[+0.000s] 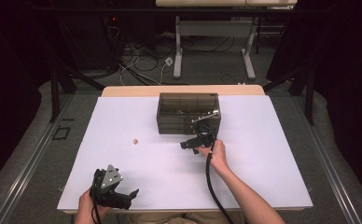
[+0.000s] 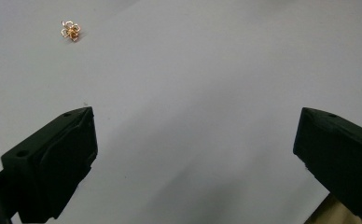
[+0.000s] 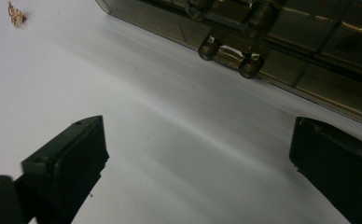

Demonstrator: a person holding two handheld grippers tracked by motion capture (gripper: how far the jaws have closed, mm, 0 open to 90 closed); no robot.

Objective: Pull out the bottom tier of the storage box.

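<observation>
A smoky see-through drawer box (image 1: pixel 188 113) stands at the middle back of the white table (image 1: pixel 263 154). A tiny gold flower-shaped trinket (image 1: pixel 135 140) lies on the sheet left of the box. My right gripper (image 1: pixel 184 145) hovers just in front of the box and points left toward the trinket. Its jaws are open and empty. In the right gripper view (image 3: pixel 198 123) a drawer handle (image 3: pixel 230 56) sits ahead and the trinket (image 3: pixel 16 14) far left. My left gripper (image 1: pixel 128 196) rests open at the table's front left; in its own view (image 2: pixel 195 121) the trinket (image 2: pixel 71 31) lies far ahead.
Behind the table, a second desk's white legs (image 1: pixel 177 51) stand on the grey floor among loose cables (image 1: pixel 137 65). Black stands and dark curtains flank both sides. The table's front edge (image 1: pixel 184 210) lies close beneath my forearms.
</observation>
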